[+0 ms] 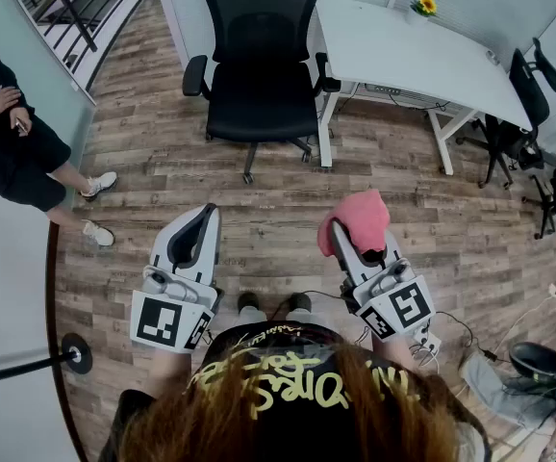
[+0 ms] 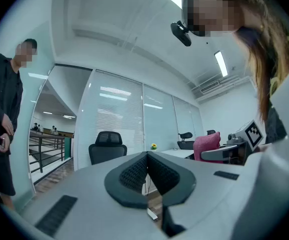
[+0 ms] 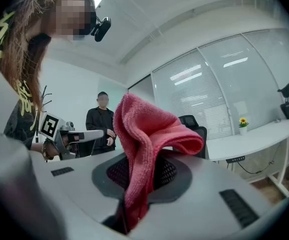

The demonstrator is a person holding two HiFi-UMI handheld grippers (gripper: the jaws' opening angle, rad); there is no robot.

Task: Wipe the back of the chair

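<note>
A black office chair (image 1: 259,61) stands ahead at the desk, its mesh back towards the far wall; it also shows small in the left gripper view as the chair (image 2: 107,148) and behind the cloth in the right gripper view as the chair (image 3: 195,130). My right gripper (image 1: 341,231) is shut on a pink cloth (image 1: 359,221), which bunches up over its jaws (image 3: 144,149). My left gripper (image 1: 202,221) is shut and holds nothing (image 2: 147,169). Both grippers hang well short of the chair, over the wooden floor.
A white desk (image 1: 403,51) with a small yellow flower (image 1: 424,6) stands right of the chair. Another person in black (image 1: 13,142) stands at the left by a glass wall. More black chairs (image 1: 533,104) and cables (image 1: 470,340) lie at the right.
</note>
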